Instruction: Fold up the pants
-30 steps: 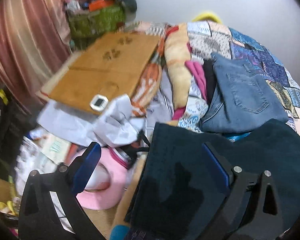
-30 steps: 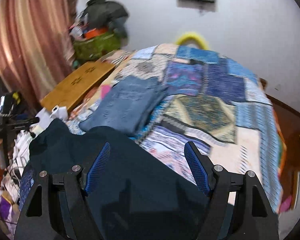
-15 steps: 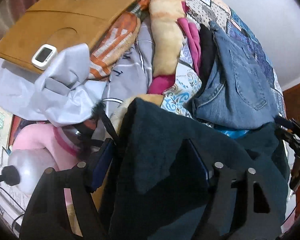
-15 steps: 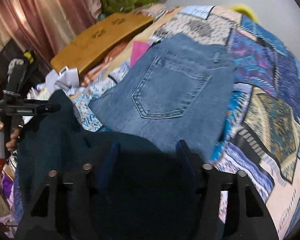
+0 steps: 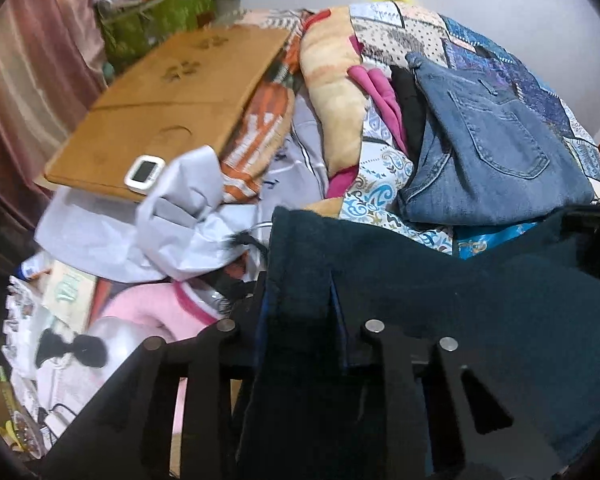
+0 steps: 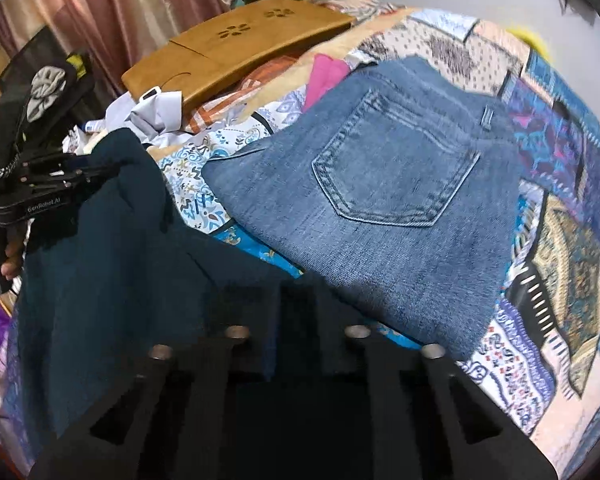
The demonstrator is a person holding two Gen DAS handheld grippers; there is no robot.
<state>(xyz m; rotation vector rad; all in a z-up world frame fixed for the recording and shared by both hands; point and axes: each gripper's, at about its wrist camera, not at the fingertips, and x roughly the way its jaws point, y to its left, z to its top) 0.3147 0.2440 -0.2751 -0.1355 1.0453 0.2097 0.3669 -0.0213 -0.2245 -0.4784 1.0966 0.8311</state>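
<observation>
Dark teal pants hang stretched between my two grippers at the near edge of the bed. My left gripper is shut on one end of the pants; a fold of cloth stands between its fingers. My right gripper is shut on the other end of the pants, its fingertips buried in the cloth. The left gripper also shows at the left of the right wrist view, clamped on the cloth. Folded blue jeans lie on the patchwork bedspread just beyond the teal pants.
A wooden lap table with a small white timer lies at the left of the bed. Grey cloth, pink items and clutter fill the floor at the left. Pink curtains hang behind.
Both grippers went from open to shut on the teal pants. They have closed further since half a second ago, and the pants now hang taut between them in front of the jeans.
</observation>
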